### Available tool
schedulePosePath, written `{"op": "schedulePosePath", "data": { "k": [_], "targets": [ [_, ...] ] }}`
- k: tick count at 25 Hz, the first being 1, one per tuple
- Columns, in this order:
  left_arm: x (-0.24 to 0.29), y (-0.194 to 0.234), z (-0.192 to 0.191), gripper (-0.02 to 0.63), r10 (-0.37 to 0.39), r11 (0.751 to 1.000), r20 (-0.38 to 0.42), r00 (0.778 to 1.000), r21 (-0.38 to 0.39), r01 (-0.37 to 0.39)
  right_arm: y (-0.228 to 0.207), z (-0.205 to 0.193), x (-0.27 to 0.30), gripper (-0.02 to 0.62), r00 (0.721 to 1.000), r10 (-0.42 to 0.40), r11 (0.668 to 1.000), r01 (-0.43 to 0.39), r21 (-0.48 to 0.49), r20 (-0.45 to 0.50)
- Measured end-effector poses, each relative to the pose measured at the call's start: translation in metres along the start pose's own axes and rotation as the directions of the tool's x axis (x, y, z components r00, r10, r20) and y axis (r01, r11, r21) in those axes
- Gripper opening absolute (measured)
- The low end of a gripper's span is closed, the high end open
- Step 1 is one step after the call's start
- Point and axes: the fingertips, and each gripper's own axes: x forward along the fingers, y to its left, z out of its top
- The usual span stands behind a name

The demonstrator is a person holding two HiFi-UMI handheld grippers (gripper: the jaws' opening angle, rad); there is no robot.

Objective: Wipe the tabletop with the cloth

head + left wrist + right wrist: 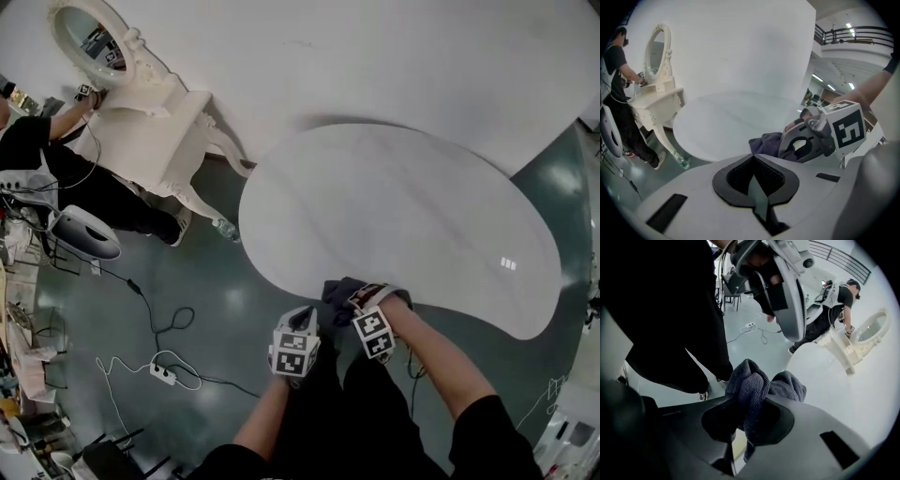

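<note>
A white kidney-shaped tabletop (394, 206) lies in front of me. A dark blue-grey cloth (339, 292) sits bunched at its near edge. My right gripper (364, 307) is shut on the cloth (750, 385), which bulges out between its jaws (745, 420) beside the table's rim (834, 380). My left gripper (302, 330) hovers just off the near edge, left of the cloth, shut with nothing in it (754, 180). From the left gripper view the cloth (766, 143) rests on the table (731, 117) next to the right gripper (806, 140).
A white vanity with an oval mirror (141, 103) stands far left, with a person in black (37, 159) at it. A plastic bottle (225, 228) lies on the floor by the table's left edge. A power strip and cables (164, 373) lie left of my legs.
</note>
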Motion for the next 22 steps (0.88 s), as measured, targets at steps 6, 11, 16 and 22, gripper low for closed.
{"op": "schedulePosePath", "data": {
  "k": [6,11,16,22],
  "targets": [
    [0.009,-0.045,0.011,0.008,-0.042,0.998,-0.003,0.999,0.052,0.042,0.009,-0.021,-0.018,0.044,0.999,-0.009,0.978,0.002,0.209,0.037],
    [0.016,-0.076,0.011,0.008,-0.065,0.992,-0.021,0.998,0.105,0.067,0.025,-0.043,-0.03,0.044,0.999,-0.019,0.953,0.006,0.302,0.04],
    [0.023,-0.117,0.014,0.008,-0.097,0.987,-0.031,0.995,0.128,0.1,0.047,-0.068,-0.045,0.044,0.998,-0.048,0.937,0.034,0.347,0.03],
    [0.037,-0.169,0.02,0.008,-0.124,0.975,-0.037,0.992,0.181,0.128,0.079,-0.107,-0.065,0.044,0.997,-0.082,0.916,0.071,0.395,0.012]
  ]
}}
